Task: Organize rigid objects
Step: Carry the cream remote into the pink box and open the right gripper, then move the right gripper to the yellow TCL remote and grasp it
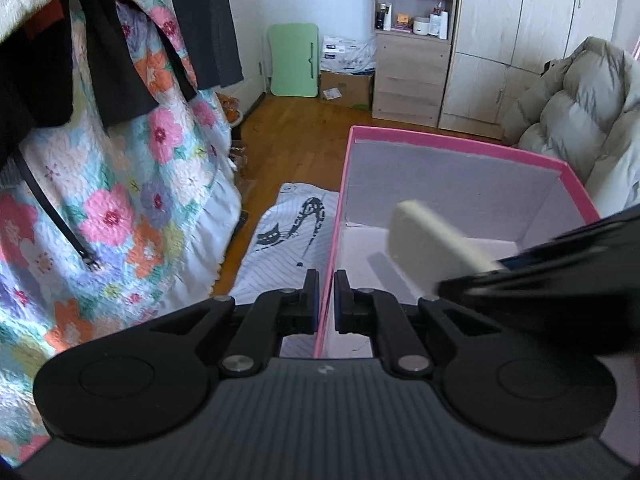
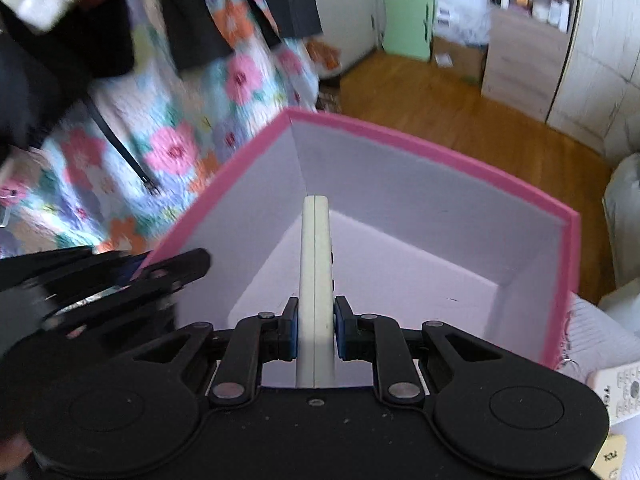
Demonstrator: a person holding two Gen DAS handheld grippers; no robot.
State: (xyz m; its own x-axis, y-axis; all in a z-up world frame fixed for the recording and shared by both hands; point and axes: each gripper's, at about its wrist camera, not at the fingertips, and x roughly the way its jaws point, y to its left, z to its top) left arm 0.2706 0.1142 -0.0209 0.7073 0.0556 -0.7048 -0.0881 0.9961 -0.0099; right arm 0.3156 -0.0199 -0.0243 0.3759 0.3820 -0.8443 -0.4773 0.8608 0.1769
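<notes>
Cream remote over the pink box.
We see the right tool (image 2: pixel 315 328) pinching a cream remote (image 2: pixel 316 264) edge-up above the pink box (image 2: pixel 432 140); the left tool (image 1: pixel 326 300) is pressed together on its near-left wall.

The open box (image 1: pixel 452 142) stands at the centre, on a bed cover (image 1: pixel 288 236), with nothing lying on its floor. The left gripper (image 1: pixel 326 300) sits at the box's 9 o'clock wall, its fingers (image 1: pixel 310 300) either side of the rim. The right gripper (image 2: pixel 315 328) comes over the box from 4 o'clock, and the slim remote (image 2: pixel 316 280) between its fingers hangs above the box's inside. A second remote (image 2: pixel 618 390) lies outside the box at 4 o'clock. The hanging quilt (image 1: pixel 120 200) is at 9 o'clock, the shelf unit (image 1: pixel 414 36) and wardrobe (image 1: pixel 528 40) across the floor at 12, a padded jacket (image 1: pixel 580 120) at 2 o'clock
</notes>
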